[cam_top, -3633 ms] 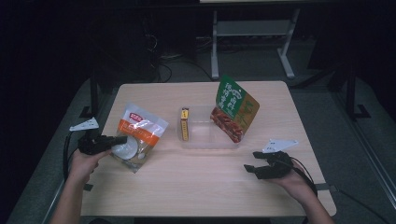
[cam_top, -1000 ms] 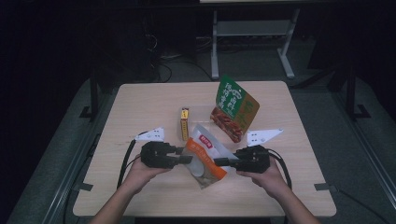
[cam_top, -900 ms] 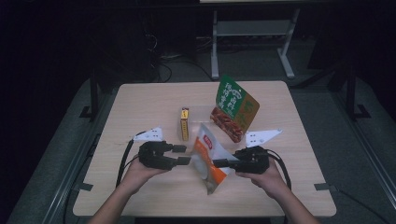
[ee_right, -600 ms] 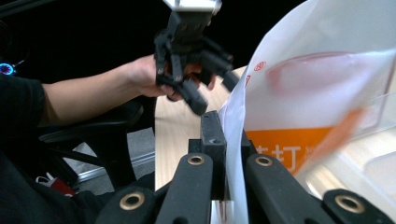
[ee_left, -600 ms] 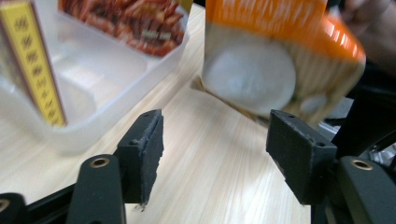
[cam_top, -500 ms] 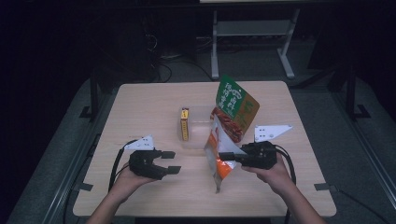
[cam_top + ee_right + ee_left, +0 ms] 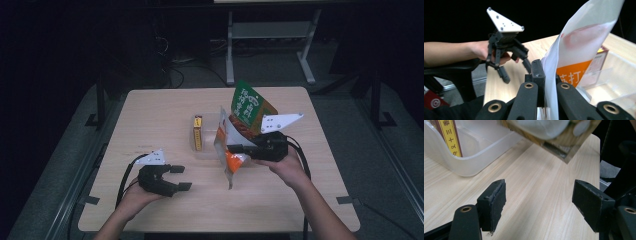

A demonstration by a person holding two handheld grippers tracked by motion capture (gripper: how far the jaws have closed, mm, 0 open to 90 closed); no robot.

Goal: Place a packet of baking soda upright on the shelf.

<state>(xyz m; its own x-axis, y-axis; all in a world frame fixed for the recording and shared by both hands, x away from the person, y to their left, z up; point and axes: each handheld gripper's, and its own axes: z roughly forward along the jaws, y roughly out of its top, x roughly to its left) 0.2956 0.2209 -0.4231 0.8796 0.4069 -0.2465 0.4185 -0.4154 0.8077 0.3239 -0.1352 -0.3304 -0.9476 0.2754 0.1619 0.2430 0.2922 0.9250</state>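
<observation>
From the high view, the right gripper (image 7: 239,148) has the pouch (image 7: 226,145) pinched upright, long axis vertical, right at the near edge of the clear bin (image 7: 206,150), so bin's just beyond it. Left gripper (image 7: 181,177) sits well off to the left. Left gripper view: jaws have just been opening, nothing between them, pouch (image 7: 549,132) hanging ahead. Right gripper view: jaws clamped tight on the pouch (image 7: 574,60).
</observation>
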